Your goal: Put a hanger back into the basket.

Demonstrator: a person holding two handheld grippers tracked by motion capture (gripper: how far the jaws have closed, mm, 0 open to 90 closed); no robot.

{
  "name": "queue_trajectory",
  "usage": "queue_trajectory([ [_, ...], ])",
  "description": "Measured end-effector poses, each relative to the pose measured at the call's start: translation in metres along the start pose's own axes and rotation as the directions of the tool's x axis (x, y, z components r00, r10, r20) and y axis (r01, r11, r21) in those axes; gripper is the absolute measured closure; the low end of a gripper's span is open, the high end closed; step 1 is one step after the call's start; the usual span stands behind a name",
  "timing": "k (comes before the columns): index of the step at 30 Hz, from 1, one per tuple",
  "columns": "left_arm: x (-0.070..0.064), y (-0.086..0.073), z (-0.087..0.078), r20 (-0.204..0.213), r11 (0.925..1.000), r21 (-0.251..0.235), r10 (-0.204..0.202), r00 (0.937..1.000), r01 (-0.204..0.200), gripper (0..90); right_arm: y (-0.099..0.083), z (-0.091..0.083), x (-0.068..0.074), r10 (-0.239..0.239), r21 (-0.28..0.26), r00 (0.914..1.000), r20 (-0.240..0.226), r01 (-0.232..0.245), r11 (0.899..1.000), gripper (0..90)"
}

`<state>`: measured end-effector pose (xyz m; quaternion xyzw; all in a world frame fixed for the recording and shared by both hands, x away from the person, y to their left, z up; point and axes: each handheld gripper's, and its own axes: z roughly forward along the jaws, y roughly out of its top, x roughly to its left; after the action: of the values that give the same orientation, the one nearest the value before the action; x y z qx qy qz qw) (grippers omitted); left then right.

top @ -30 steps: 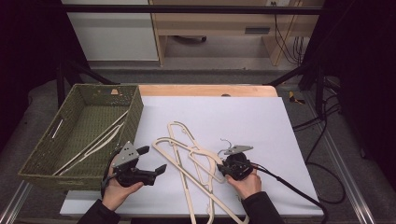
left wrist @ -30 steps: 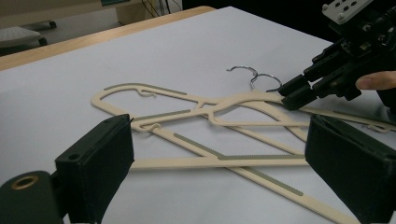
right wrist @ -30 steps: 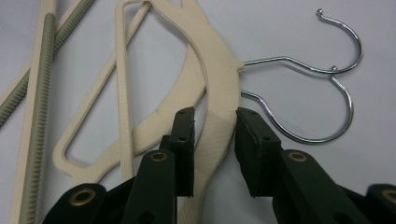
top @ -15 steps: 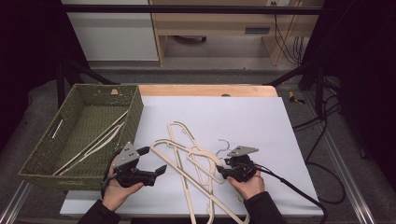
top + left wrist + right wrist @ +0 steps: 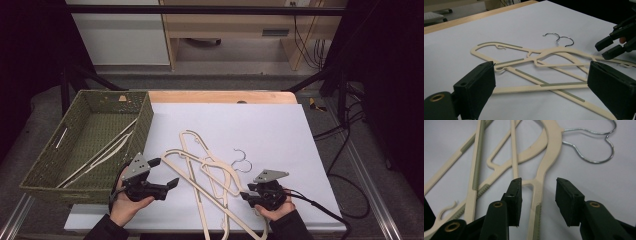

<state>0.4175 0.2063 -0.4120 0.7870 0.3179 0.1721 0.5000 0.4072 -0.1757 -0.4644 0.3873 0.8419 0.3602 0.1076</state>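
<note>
Right gripper [image 5: 246, 195] jaws apart, straddling arm of cream hangers [image 5: 210, 172] near table [image 5: 280, 125] front edge; left gripper [image 5: 165, 173] wide, empty.

Hangers [image 5: 210, 175]: cream matt plastic, ribbed greyish grip strips, shiny metal wire hooks [image 5: 596, 145]. Basket [image 5: 60, 175]: rough green weave. Worktop [image 5: 260, 125]: smooth matt white sheet.

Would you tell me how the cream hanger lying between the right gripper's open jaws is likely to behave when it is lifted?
The cream hanger looks thin and flat, so probably light and fairly stiff. It lies crossed with other hangers, so lifting it may drag them along. The right gripper straddles one narrow arm away from the metal hook, so it may swing or tilt.
</note>
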Motion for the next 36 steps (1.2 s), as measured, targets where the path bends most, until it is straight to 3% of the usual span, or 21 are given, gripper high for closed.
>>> queue_trajectory([
  [1,0.000,0.000,0.000,0.000,1.0000,0.001,-0.001,1.0000,0.001,8.0,-0.001,0.000,0.002,0.022,0.006,0.9998,-0.003,-0.022,1.000,58.8],
  [5,0.000,0.000,0.001,0.000,1.0000,0.005,0.000,1.0000,0.000,8.0,-0.006,0.001,0.001,-0.011,0.026,0.9999,-0.001,0.011,1.000,64.2],
  [8,-0.001,-0.001,0.001,0.001,1.0000,0.007,0.000,1.0000,0.000,8.0,-0.009,0.004,0.003,-0.006,0.053,1.0000,-0.006,0.006,0.999,70.5],
  [9,-0.001,-0.001,0.002,0.002,1.0000,0.007,-0.001,1.0000,0.001,8.0,-0.010,0.004,0.003,-0.024,0.046,0.9996,0.015,0.023,0.999,71.5],
  [14,-0.002,0.000,0.004,0.012,0.9999,0.009,-0.009,0.9999,0.009,8.0,-0.012,0.004,0.004,-0.026,0.042,0.9990,0.037,0.025,0.999,78.2],
  [17,-0.005,0.004,0.006,0.012,0.9999,0.014,-0.004,0.9999,0.004,8.1,-0.011,0.004,0.003,0.017,0.042,0.9992,0.036,-0.019,0.999,79.4],
  [20,-0.009,0.009,0.009,0.018,0.9999,0.017,0.000,0.9998,0.000,8.3,-0.010,0.002,0.003,0.012,0.040,0.9996,0.025,-0.013,0.999,80.3],
  [22,-0.011,0.013,0.013,0.018,0.9998,0.022,0.004,0.9998,-0.004,8.5,-0.009,0.000,0.003,-0.017,0.026,0.9996,0.024,0.016,1.000,80.4],
  [28,-0.015,0.030,0.039,0.043,0.9981,0.049,-0.040,0.9983,0.038,9.5,-0.006,-0.009,0.003,-0.038,-0.016,0.9991,0.020,0.038,0.999,80.5],
  [36,-0.026,0.052,0.095,0.071,0.9911,0.128,-0.047,0.9964,0.037,14.7,-0.004,-0.014,0.006,-0.064,-0.038,0.9978,0.017,0.065,0.997,80.5],
])
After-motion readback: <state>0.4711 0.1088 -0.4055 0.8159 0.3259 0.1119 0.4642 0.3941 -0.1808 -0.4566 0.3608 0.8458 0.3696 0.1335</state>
